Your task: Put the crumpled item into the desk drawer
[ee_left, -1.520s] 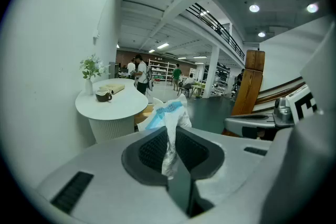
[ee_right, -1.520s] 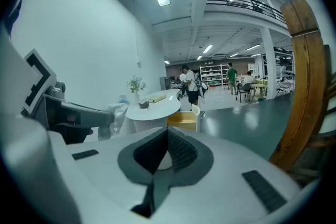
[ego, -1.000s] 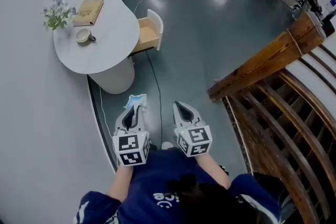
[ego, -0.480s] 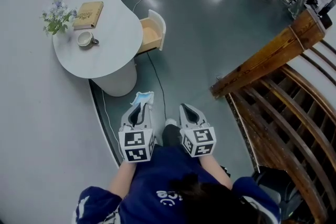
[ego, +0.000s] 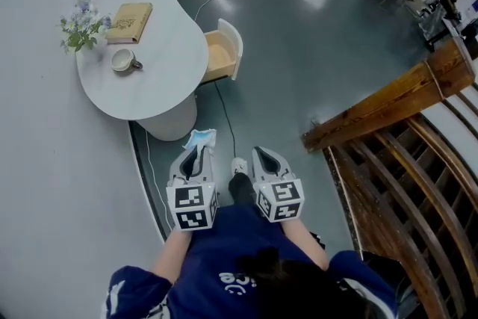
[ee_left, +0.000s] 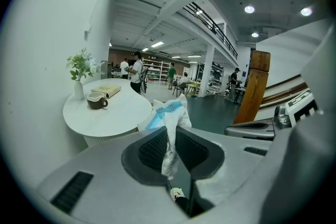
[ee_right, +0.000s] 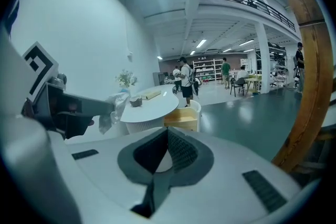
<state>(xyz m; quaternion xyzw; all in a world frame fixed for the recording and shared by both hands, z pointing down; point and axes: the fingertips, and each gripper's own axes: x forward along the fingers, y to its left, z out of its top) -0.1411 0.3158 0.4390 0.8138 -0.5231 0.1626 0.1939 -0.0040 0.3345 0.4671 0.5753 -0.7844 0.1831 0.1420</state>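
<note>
**Head view.** Two grey plastic tongs, each with one cube of black-and-white square markers at its rear, are held side by side above a smooth dark grey-green floor (ego: 314, 48). The left tongs (ego: 196, 151) are clamped on the crumpled item (ego: 200, 138), a thin white and light-blue wad that sticks out past their tips. The right tongs (ego: 261, 155) are closed. Ahead stands one white, kidney-shaped counter (ego: 153, 82) on a rounded base, set against a pale wall. One light wooden drawer (ego: 222, 54) with a white front stands pulled out from its side, well apart from the crumpled item. On the counter are one tan book (ego: 129, 17), one cup (ego: 122, 60) and one bunch of pale flowers (ego: 81, 25). A thin cable (ego: 224, 112) runs across the floor. A brown wooden stair rail (ego: 381, 104) with curved slats fills the right.

**Left gripper view.** The ribbed dark pads pinch the crumpled item (ee_left: 169, 131) upright between them; its creased blue top stands above the jaws. Beyond is an open hall with strip lights.

**Right gripper view.** The jaws meet at their tips with nothing between them. The drawer (ee_right: 181, 116) shows open beside the counter (ee_right: 153, 104).
</note>
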